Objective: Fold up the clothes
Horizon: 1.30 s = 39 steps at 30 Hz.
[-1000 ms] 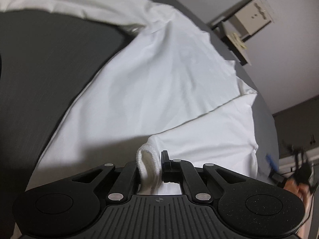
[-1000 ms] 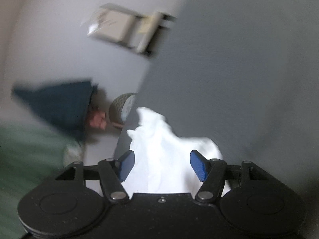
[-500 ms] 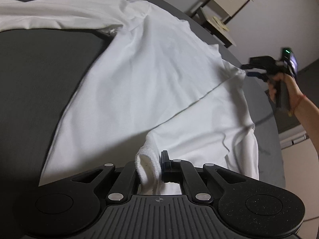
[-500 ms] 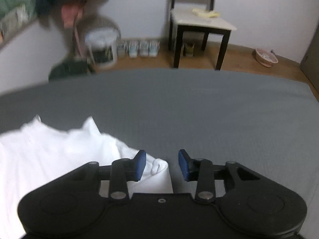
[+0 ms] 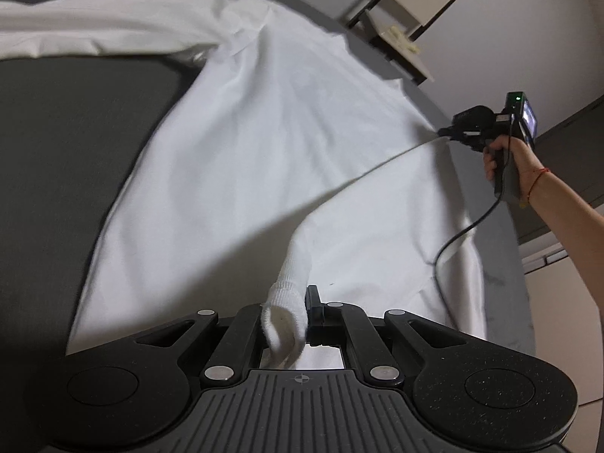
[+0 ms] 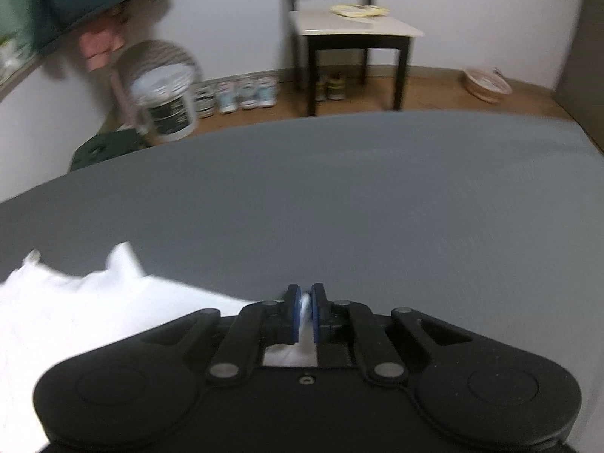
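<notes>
A white long-sleeved shirt (image 5: 271, 143) lies spread on a dark grey bed. My left gripper (image 5: 288, 313) is shut on the ribbed cuff (image 5: 285, 302) of one sleeve, which is lifted and folded across the body. In the left wrist view the right gripper (image 5: 447, 134) pinches the shirt's far edge, held by a hand (image 5: 506, 151). In the right wrist view my right gripper (image 6: 305, 311) is shut, with white cloth squeezed between its blue pads (image 6: 296, 313). More of the shirt (image 6: 75, 313) lies at the lower left there.
The grey bed (image 6: 339, 196) stretches ahead of the right gripper. Beyond it stand a chair (image 6: 351, 34), a white bucket (image 6: 166, 98), a row of shoes (image 6: 241, 94) and a basket (image 6: 487, 83) on a wooden floor. A cable (image 5: 460, 234) hangs from the right gripper.
The right gripper's jaws have shut on the shirt's edge; half a second ago they stood apart. The left gripper has lifted the cuff a little, pulling the sleeve taut.
</notes>
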Each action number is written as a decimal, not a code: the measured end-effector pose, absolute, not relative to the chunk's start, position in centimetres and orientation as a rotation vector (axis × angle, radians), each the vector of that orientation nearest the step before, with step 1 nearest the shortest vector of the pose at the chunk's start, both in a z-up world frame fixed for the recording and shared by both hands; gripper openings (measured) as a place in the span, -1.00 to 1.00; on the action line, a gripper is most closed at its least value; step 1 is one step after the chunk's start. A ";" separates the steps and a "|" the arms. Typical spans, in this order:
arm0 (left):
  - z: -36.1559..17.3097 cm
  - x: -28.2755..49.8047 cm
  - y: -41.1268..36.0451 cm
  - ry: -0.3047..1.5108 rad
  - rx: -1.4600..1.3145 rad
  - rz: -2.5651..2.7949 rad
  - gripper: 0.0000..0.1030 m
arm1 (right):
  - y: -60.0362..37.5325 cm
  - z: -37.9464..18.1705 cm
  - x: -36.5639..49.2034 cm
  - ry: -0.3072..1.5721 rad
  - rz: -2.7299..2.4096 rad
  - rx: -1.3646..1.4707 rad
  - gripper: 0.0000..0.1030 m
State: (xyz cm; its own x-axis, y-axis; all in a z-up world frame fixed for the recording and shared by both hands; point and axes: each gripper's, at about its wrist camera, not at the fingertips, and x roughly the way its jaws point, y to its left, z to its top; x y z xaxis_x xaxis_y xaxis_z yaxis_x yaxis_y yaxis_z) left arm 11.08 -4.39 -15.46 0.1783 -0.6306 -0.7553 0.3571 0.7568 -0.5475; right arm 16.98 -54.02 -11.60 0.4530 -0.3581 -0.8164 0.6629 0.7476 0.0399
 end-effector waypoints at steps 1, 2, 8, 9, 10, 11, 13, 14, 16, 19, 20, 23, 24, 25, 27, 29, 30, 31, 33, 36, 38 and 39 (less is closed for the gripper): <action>-15.9 11.3 -4.2 1.225 -0.278 -0.700 -0.97 | -54.2 -12.2 16.8 0.891 -0.670 0.388 -0.87; -16.2 11.5 -4.1 1.242 -0.288 -0.694 -0.97 | -54.2 -12.7 16.6 0.881 -0.692 0.380 -0.84; -16.5 11.9 -3.5 1.275 -0.342 -0.686 -0.97 | -54.3 -10.4 13.4 0.795 -0.630 0.412 -0.31; -16.6 12.0 -3.5 1.281 -0.353 -0.684 -0.97 | -54.3 -9.7 12.7 0.783 -0.609 0.408 -0.29; -16.6 12.1 -3.4 1.286 -0.364 -0.682 -0.97 | -54.2 -9.1 11.9 0.771 -0.587 0.404 -0.27; -16.7 12.2 -3.4 1.293 -0.375 -0.680 -0.97 | -53.9 -8.9 10.9 0.778 -0.561 0.416 -0.25; -17.0 12.3 -3.3 1.310 -0.398 -0.674 -0.97 | -53.1 -8.6 8.9 0.795 -0.510 0.442 -0.25; -17.1 12.5 -3.2 1.320 -0.411 -0.672 -0.97 | -52.7 -8.4 7.9 0.803 -0.484 0.455 -0.25; -17.4 12.7 -3.1 1.340 -0.435 -0.664 -0.97 | -50.8 -8.6 5.0 0.798 -0.394 0.497 -0.24; -17.4 12.9 -3.2 1.358 -0.439 -0.651 -0.96 | -47.5 -10.1 0.5 0.797 -0.297 0.527 -0.21; -17.4 12.8 -3.3 1.360 -0.433 -0.648 -0.96 | -46.5 -10.7 -0.9 0.796 -0.272 0.534 -0.21; -17.5 12.8 -3.6 1.359 -0.422 -0.645 -0.96 | -45.5 -12.5 -3.2 0.813 -0.332 0.524 -0.40; -17.4 12.8 -3.6 1.358 -0.421 -0.643 -0.96 | -45.4 -12.7 -3.9 0.801 -0.361 0.519 -0.47; -17.3 12.8 -3.5 1.357 -0.420 -0.639 -0.96 | -44.5 -12.1 -4.4 0.786 -0.391 0.487 -0.46; -17.0 12.8 -3.4 1.350 -0.411 -0.629 -0.89 | -42.1 -10.7 -5.2 0.757 -0.391 0.419 -0.32; -16.2 12.6 -3.1 1.326 -0.362 -0.612 -0.77 | -38.2 -9.1 -5.8 0.732 -0.279 0.357 -0.29; -15.7 12.4 -3.0 1.314 -0.338 -0.603 -0.77 | -35.9 -8.3 -5.9 0.729 -0.196 0.326 -0.25; -15.3 12.3 -2.9 1.298 -0.307 -0.592 -0.77 | -33.4 -7.6 -6.1 0.725 -0.108 0.287 -0.24; -14.7 12.2 -2.8 1.263 -0.242 -0.565 -0.77 | -27.1 -6.8 -6.2 0.736 0.075 0.171 -0.23; -14.4 12.2 -2.3 1.242 -0.222 -0.552 -0.77 | -18.0 -7.2 -6.5 0.733 0.244 -0.093 -0.24; -14.5 12.2 -1.8 1.235 -0.225 -0.545 -0.77 | -13.5 -8.4 -6.8 0.715 0.290 -0.259 -0.24; -14.6 12.2 -1.7 1.230 -0.222 -0.541 -0.77 | -12.3 -8.9 -6.8 0.707 0.300 -0.291 -0.24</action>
